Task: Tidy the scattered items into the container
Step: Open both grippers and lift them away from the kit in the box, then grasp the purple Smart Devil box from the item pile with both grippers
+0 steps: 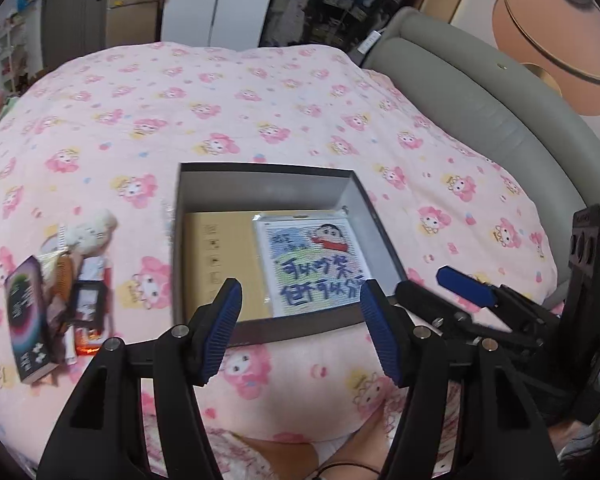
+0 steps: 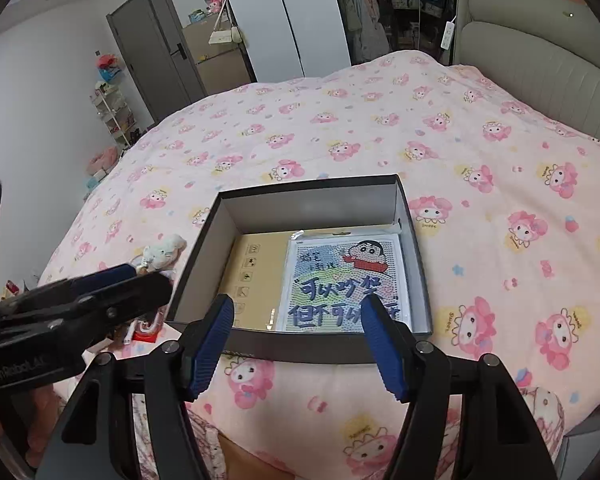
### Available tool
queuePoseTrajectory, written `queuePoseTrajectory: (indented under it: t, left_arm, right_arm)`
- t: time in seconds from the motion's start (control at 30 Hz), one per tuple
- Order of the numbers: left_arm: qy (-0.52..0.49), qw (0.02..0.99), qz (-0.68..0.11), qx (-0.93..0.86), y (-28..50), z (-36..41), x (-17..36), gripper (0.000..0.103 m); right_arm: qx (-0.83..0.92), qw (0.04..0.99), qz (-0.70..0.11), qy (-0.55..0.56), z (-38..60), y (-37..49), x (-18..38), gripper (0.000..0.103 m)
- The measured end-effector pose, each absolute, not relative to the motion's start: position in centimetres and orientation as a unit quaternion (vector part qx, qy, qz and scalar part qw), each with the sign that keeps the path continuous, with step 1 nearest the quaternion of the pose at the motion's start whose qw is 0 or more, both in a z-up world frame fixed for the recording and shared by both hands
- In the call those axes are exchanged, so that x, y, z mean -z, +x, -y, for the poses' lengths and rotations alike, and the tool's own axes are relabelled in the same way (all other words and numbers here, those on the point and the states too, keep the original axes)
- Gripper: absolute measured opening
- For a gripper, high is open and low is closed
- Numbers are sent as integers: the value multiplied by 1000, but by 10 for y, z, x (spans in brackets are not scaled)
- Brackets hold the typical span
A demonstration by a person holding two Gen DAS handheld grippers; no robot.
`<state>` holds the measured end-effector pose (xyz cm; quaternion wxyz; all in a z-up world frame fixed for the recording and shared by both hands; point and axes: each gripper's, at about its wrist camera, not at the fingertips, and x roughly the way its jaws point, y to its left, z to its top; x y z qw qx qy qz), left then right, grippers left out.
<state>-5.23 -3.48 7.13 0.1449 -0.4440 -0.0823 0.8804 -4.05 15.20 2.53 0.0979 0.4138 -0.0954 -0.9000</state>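
My left gripper point(image 1: 300, 320) hangs above the near edge of the box with its jaws apart and nothing between the blue pads, and my right gripper point(image 2: 296, 332) beside it is spread wide and just as empty; both point steeply down over the box point(image 2: 418, 264), which suggests to me that a drop into it is finished and the hands are free for the next pick. The box sits open on the pink patterned blanket point(image 2: 380, 128), its near wall just beyond my fingertips. Lying flat on its floor are a tan booklet point(image 2: 256, 276) and, overlapping its right side, a cartoon picture in a clear sleeve point(image 2: 348, 284); I judge they lie flat so the bulkier things can go on top. What is left to tidy is heaped just left of the box: a dark slim carton point(image 1: 28, 320), a small dark frame point(image 1: 88, 304), a white plush toy point(image 1: 92, 232) and some smaller bits I cannot make out. They lie close together and partly on one another, so I think my left gripper, being nearer, should take one off the edge of the pile first.
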Motion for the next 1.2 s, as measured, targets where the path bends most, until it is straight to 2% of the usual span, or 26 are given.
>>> queuePoseTrajectory:
  t: [0.37,0.73,0.9,1.2]
  left_arm:
    - [-434,117,106,-887,-32,83,-71,63]
    - [-435,71,144,-886,-16,156,-54,63]
    - [-441,21,176,-880,-6,199,-33,63]
    - [-459,-59,246,-852,22,282,26,63]
  right_arm:
    - [900,140,77,405,-101,-33,-41,63]
    - [884,190,38,425,-22,-42,-32,63]
    - [878,225,6,422,26,-47,-17,63]
    - [817,294,-24,496,112,-67,36,63]
